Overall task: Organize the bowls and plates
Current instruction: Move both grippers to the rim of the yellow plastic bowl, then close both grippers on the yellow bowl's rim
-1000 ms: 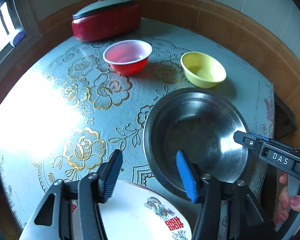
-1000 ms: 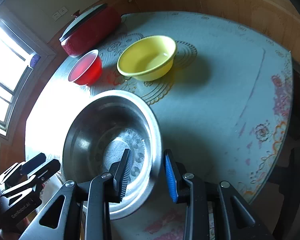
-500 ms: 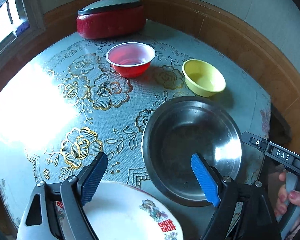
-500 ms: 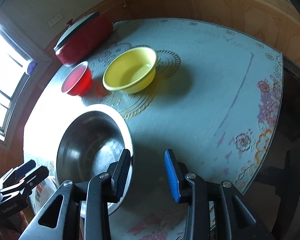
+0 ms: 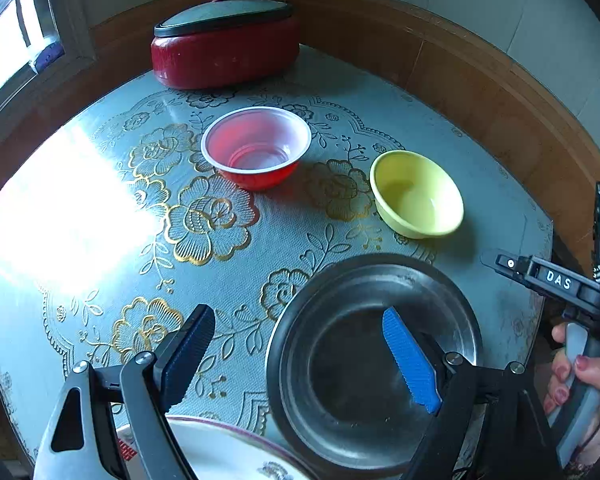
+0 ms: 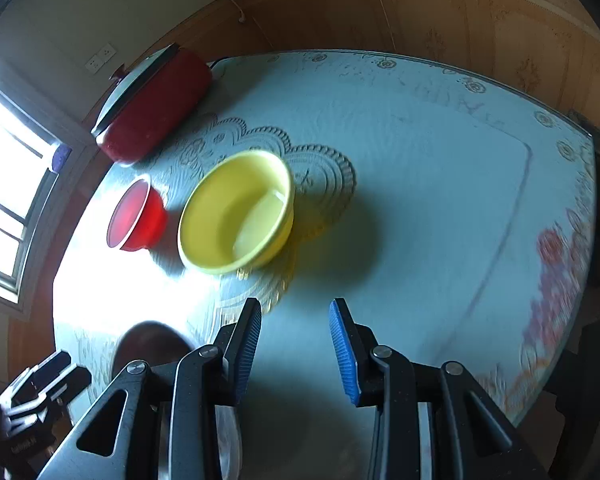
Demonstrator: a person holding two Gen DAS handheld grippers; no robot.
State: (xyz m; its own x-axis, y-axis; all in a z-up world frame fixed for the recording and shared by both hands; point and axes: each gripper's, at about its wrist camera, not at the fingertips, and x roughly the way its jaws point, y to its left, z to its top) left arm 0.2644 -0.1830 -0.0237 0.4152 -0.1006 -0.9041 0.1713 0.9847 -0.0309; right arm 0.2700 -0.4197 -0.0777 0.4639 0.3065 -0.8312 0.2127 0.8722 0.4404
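The steel basin (image 5: 374, 364) serves as the landmark on the round table (image 5: 100, 216), which wears a blue-grey cloth with gold flowers. The left gripper (image 5: 300, 356) hangs over the basin's near-left rim with its jaws spread wide and nothing between them — the blue pad sits over the basin's hollow, the dark pad over the cloth to the basin's left. A white plate (image 5: 220, 452) with a red mark lies just beside the basin on its near-left side, partly under the gripper's frame. Beyond the basin, near its far rim, stands the yellow bowl (image 5: 416, 196); farther back and to the left is the red bowl (image 5: 256, 148), apart from the yellow one. Behind both, at the table's far edge, rests a red lidded pot (image 5: 224, 46).

The right gripper (image 6: 296, 340) hovers above bare cloth to the basin's right, jaws parted and empty, pointing toward the yellow bowl (image 6: 236, 212) — its view is blurred at the edges.
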